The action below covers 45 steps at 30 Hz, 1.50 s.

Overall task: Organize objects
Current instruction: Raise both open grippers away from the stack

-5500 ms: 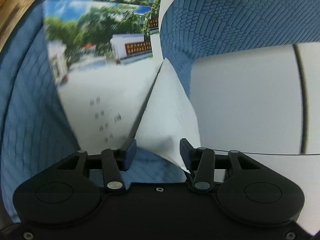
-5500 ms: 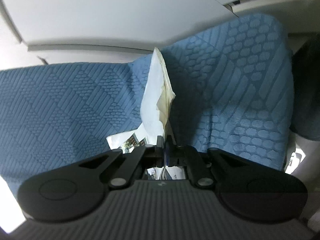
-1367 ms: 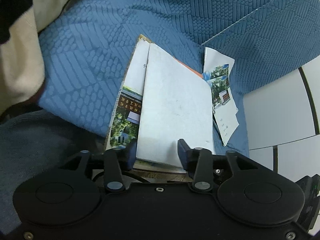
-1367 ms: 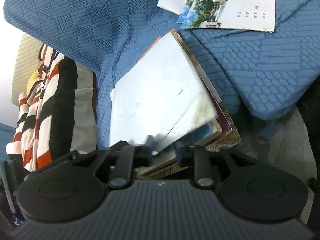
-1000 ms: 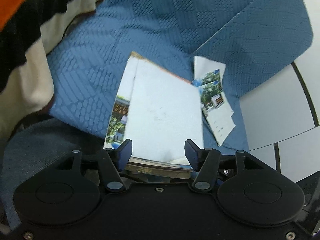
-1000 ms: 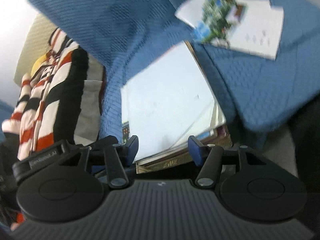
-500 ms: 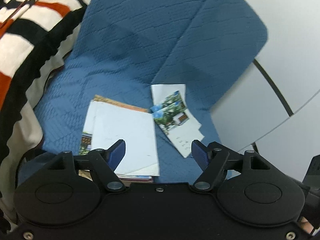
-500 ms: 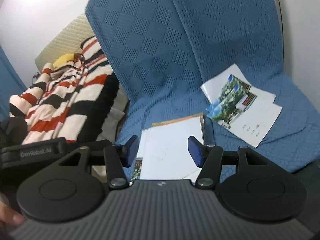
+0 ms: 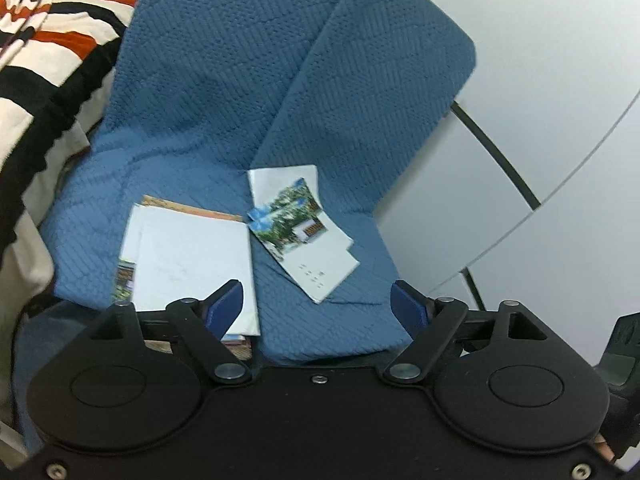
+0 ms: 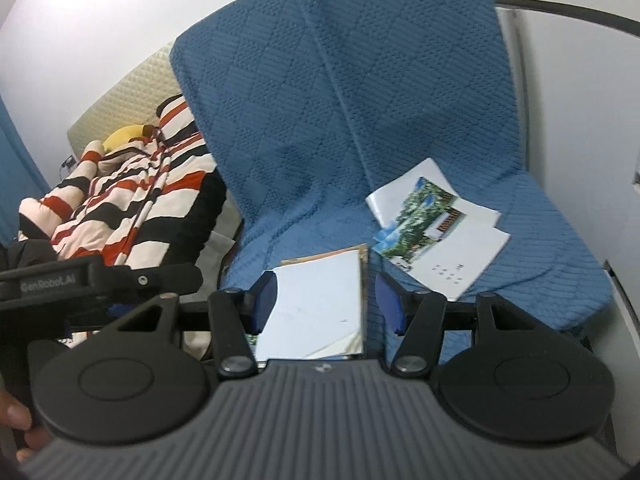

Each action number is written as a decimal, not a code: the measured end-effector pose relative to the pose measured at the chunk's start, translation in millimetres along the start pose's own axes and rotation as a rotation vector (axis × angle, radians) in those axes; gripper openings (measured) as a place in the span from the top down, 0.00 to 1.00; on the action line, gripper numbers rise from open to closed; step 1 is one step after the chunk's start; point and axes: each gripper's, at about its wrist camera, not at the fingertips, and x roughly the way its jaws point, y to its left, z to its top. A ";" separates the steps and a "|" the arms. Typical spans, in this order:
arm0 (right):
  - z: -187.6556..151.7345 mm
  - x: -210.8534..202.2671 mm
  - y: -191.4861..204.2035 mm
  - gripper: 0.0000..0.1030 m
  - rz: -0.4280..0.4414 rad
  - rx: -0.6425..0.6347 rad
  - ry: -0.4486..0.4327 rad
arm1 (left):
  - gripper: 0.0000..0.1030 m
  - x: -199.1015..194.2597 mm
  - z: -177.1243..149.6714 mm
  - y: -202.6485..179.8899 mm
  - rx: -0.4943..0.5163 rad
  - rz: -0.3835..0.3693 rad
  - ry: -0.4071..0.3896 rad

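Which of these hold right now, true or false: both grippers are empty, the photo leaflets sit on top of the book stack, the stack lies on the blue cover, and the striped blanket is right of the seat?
1. Both grippers are empty. True: the left gripper, whose jaws have just been opening, and the right gripper stand open with nothing between the pads.
2. The photo leaflets sit on top of the book stack. False: they lie beside it, nearer the white wall panels.
3. The book stack lies on the blue quilted cover. True.
4. The striped blanket is right of the seat. False: it lies to the left in both views.
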 end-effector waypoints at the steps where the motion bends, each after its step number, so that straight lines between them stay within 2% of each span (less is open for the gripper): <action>1: -2.1 -3.7 -3.7 0.43 -0.004 0.008 -0.004 | 0.21 0.9 -2.9 -4.6 0.006 0.000 0.003; 9: -21.2 -20.2 -30.0 0.43 -0.047 0.028 -0.002 | 0.16 17.8 -28.4 -37.8 0.054 -0.011 0.037; 13: -26.6 -26.3 -44.5 0.43 -0.075 0.045 -0.004 | 0.07 28.2 -41.8 -54.8 0.085 -0.004 0.047; 18: -31.9 -29.5 -61.7 0.43 -0.107 0.056 0.002 | 0.02 40.3 -53.0 -69.2 0.110 -0.012 0.050; 21: -35.1 -31.6 -71.1 0.41 -0.119 0.062 0.003 | 0.02 44.8 -58.8 -74.2 0.107 -0.005 0.032; 32: -39.1 -35.8 -99.9 0.41 -0.147 0.083 0.011 | 0.02 69.0 -58.8 -79.5 0.090 0.008 0.049; 45: -30.0 -14.4 -126.0 0.41 -0.149 0.116 0.030 | 0.01 107.1 -49.6 -78.2 0.074 0.022 0.064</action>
